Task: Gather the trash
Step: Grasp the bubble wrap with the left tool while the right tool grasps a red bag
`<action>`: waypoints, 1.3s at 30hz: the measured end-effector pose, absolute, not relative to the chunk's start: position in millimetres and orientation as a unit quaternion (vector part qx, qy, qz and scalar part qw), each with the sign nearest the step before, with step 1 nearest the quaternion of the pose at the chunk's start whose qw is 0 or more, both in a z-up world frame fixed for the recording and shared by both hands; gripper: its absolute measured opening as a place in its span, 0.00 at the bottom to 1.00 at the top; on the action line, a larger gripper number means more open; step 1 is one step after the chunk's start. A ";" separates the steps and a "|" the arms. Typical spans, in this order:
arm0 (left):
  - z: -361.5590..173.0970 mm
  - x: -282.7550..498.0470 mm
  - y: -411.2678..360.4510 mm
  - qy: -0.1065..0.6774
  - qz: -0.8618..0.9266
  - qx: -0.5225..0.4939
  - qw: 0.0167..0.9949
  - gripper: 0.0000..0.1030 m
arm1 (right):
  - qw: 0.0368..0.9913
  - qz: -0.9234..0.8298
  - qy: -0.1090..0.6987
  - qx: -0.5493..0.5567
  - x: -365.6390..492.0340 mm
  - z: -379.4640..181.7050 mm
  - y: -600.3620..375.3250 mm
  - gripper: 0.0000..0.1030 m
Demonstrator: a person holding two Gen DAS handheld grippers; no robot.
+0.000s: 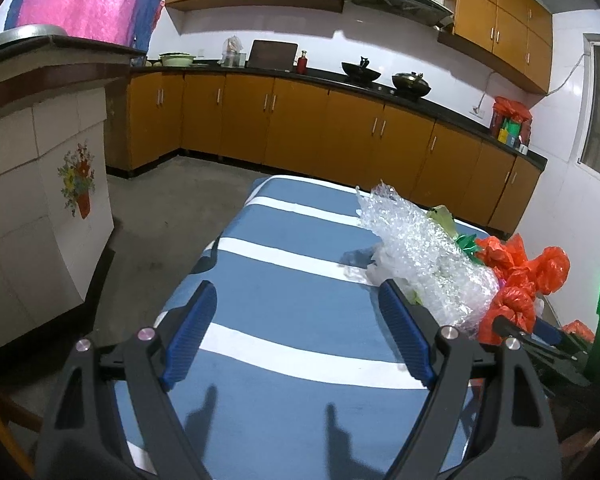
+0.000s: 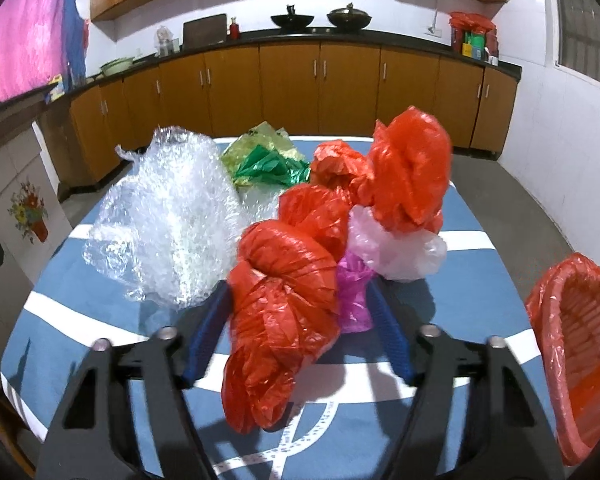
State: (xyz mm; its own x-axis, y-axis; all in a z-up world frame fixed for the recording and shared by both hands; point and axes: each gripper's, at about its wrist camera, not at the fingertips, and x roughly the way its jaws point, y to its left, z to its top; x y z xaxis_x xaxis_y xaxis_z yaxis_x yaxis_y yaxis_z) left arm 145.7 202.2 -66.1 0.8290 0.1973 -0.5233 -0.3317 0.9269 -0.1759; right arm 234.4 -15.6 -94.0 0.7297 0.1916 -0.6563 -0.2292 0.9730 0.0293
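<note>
A heap of trash lies on the blue cloth with white stripes (image 2: 80, 320): crumpled bubble wrap (image 2: 168, 224), green and gold foil (image 2: 268, 160), several knotted red plastic bags (image 2: 408, 172), a white bag (image 2: 400, 252) and a pink bag (image 2: 354, 296). My right gripper (image 2: 300, 296) has its blue pads against the nearest red bag (image 2: 284, 320) and the pink bag beside it, both caught between them. My left gripper (image 1: 296, 292) stands open over bare cloth (image 1: 292, 400), nothing between its fingers. The bubble wrap (image 1: 428, 256) lies just past its right finger.
A woven basket lined with red plastic (image 2: 556, 380) stands at the table's right edge. Wooden cabinets (image 1: 300, 120) and a dark counter with woks (image 1: 360, 70) run along the far wall. A tiled counter (image 1: 40, 200) stands left, with concrete floor (image 1: 172, 208) between.
</note>
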 end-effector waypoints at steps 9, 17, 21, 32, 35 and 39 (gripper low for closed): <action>-77.2 183.7 188.0 0.284 0.094 -0.143 0.944 0.79 | 0.930 0.130 0.342 -0.020 224.2 -84.3 -22.7 0.36; -82.3 217.3 167.8 0.303 0.044 -0.165 0.938 0.79 | 0.936 0.128 0.326 -0.028 206.2 -70.5 -39.0 0.36; -82.5 231.5 147.5 0.305 0.032 -0.144 0.941 0.77 | 0.937 0.124 0.324 -0.029 202.8 -67.3 -46.4 0.36; -107.4 275.1 126.4 0.364 0.028 -0.127 0.922 0.35 | 0.940 0.127 0.316 -0.027 198.3 -63.1 -52.6 0.30; -110.8 278.3 128.8 0.373 0.024 -0.132 0.918 0.11 | 0.937 0.128 0.324 -0.023 200.6 -68.9 -53.7 0.26; -104.6 269.9 131.4 0.357 0.022 -0.119 0.926 0.05 | 0.936 0.133 0.326 -0.009 198.6 -70.4 -58.3 0.23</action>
State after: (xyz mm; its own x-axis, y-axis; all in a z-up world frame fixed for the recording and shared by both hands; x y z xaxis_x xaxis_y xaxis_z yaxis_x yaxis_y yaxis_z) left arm 269.9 131.4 -104.6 0.7445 -0.0439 -0.6662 -0.1265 0.9705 -0.2052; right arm 198.6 -58.3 -70.4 0.7518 0.2436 -0.6127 -0.2555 0.9643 0.0699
